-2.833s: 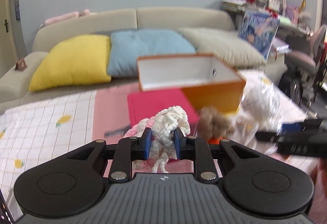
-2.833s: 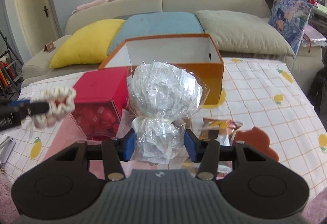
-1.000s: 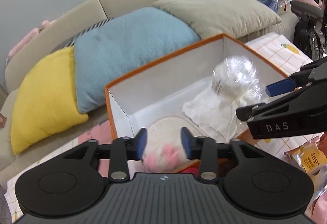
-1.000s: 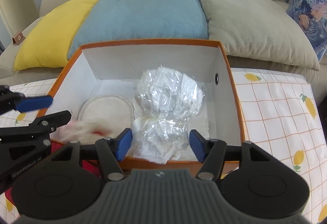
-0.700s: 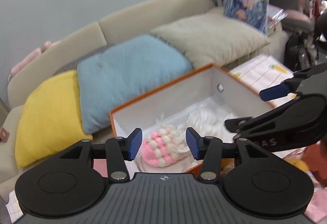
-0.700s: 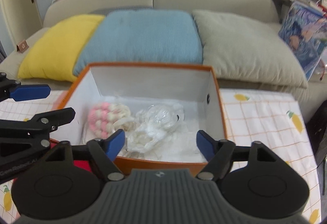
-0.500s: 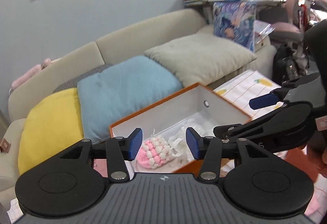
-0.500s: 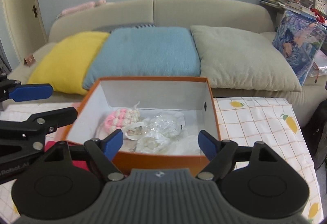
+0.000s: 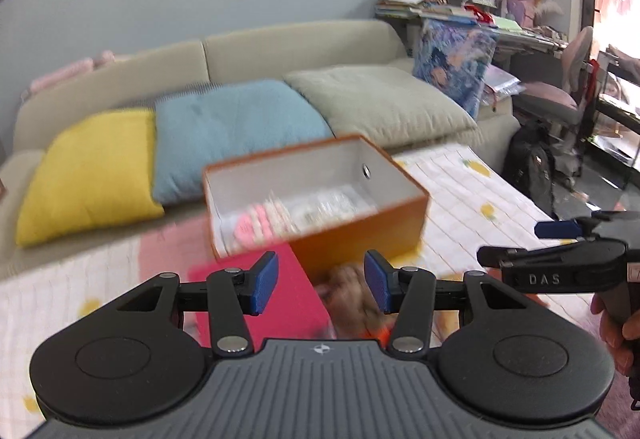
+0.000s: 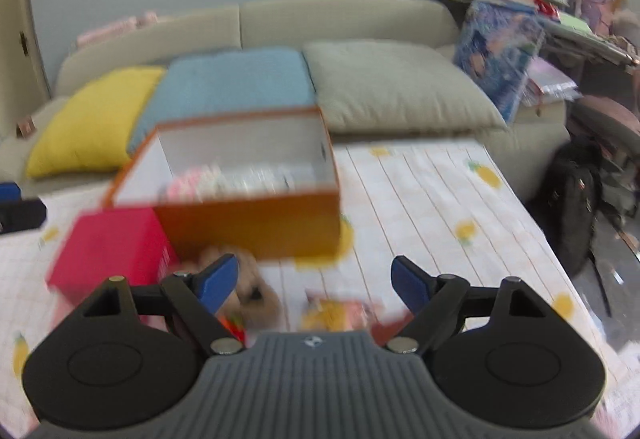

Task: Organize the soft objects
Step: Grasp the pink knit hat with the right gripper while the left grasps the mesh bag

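You have pulled both grippers back from the orange box (image 9: 360, 231). Left wrist view: your left gripper (image 9: 320, 285) is spread, empty; a red box (image 9: 256, 299) and brown plush (image 9: 356, 299) lie ahead, the pink knit (image 9: 252, 227) in the box. Right wrist view: your right gripper (image 10: 314, 285) gapes wide above a snack packet (image 10: 340, 313); the box's (image 10: 248, 223) long axis runs left-right.

A table covered by a white checked cloth (image 10: 432, 207) with yellow fruit prints is carrying an open orange box (image 10: 256, 223), a red box (image 10: 108, 243) just beside its near left corner, a blurred brown plush (image 9: 356, 303) and a snack packet (image 10: 340, 313) lying in front.
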The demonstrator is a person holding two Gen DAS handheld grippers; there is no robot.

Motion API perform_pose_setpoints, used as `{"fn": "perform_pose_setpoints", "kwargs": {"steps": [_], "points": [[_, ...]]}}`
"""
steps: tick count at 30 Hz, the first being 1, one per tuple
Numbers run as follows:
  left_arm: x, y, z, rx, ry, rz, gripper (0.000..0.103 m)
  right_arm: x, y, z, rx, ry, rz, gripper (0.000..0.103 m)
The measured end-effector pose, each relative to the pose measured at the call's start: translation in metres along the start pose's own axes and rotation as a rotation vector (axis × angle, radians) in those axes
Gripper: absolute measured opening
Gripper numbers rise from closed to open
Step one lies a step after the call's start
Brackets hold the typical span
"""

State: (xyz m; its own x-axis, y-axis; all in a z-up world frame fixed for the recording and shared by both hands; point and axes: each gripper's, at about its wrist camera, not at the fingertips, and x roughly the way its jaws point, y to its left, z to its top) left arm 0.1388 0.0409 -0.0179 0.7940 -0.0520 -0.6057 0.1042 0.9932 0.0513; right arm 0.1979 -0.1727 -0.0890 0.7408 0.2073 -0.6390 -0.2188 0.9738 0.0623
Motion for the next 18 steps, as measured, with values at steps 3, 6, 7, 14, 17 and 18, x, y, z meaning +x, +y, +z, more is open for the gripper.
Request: {"fn": "perform_pose_setpoints", "kwargs": {"steps": [3, 6, 7, 14, 17, 18], "points": [[0.007, -0.007, -0.020, 0.028, 0.068, -0.022, 0.058, 0.001, -0.010, -0.027, 0.052, 0.105, -0.006, 0.083], [0.013, -0.013, -0.038, 0.019, 0.129, -0.066, 0.058, 0.002, -0.018, -0.053, 0.105, 0.195, -0.016, 0.083], [0.014, -0.016, -0.044, 0.015, 0.146, -0.079, 0.058, 0.003, -0.020, -0.061, 0.116, 0.223, -0.023, 0.083], [0.027, -0.033, -0.076, 0.040, 0.270, -0.116, 0.058, 0.011, -0.025, -0.102, 0.204, 0.397, -0.031, 0.087], [0.029, -0.036, -0.089, 0.035, 0.315, -0.124, 0.058, 0.013, -0.024, -0.106, 0.197, 0.415, -0.038, 0.087], [0.029, -0.037, -0.092, 0.033, 0.324, -0.123, 0.058, 0.014, -0.024, -0.107, 0.198, 0.416, -0.037, 0.087]]}}
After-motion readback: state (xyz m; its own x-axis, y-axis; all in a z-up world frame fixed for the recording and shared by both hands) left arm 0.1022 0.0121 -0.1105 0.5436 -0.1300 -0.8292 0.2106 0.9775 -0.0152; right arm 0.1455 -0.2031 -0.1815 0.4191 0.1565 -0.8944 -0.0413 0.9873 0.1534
